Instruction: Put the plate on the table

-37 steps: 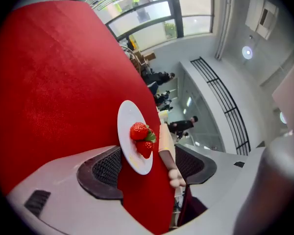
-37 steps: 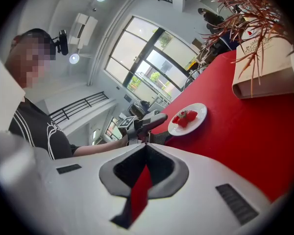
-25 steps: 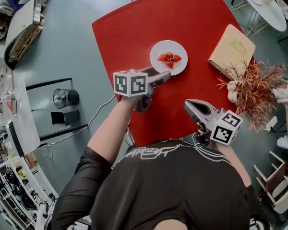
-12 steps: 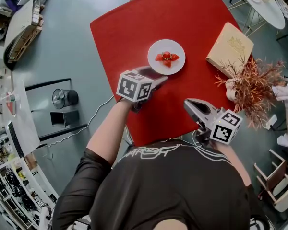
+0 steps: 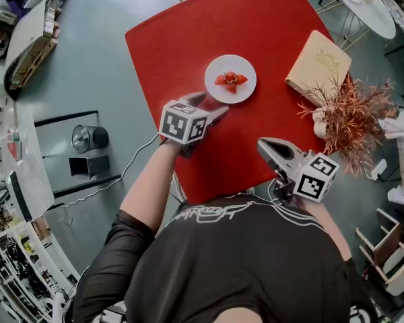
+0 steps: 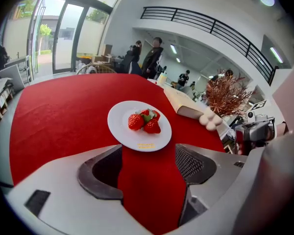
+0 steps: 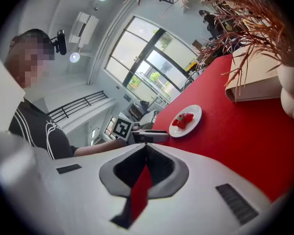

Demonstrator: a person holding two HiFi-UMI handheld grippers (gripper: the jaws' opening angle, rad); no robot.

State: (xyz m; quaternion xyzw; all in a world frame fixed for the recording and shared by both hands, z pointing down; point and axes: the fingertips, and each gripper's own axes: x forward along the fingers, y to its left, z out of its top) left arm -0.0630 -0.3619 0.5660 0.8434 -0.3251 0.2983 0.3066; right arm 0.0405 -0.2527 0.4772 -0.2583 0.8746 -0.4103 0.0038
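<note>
Head view: plate [image 5: 230,79] sits flat on the red tabletop [image 5: 175,39]. Left hand-held gripper [image 5: 212,106] gapes empty just near it, right hand-held gripper [image 5: 264,147] clenched empty. Either just released or about to be grabbed.

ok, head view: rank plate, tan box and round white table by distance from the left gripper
1. plate, just ahead of the left gripper's open jaws.
2. tan box, well off to the right.
3. round white table, far top-right corner.
</note>
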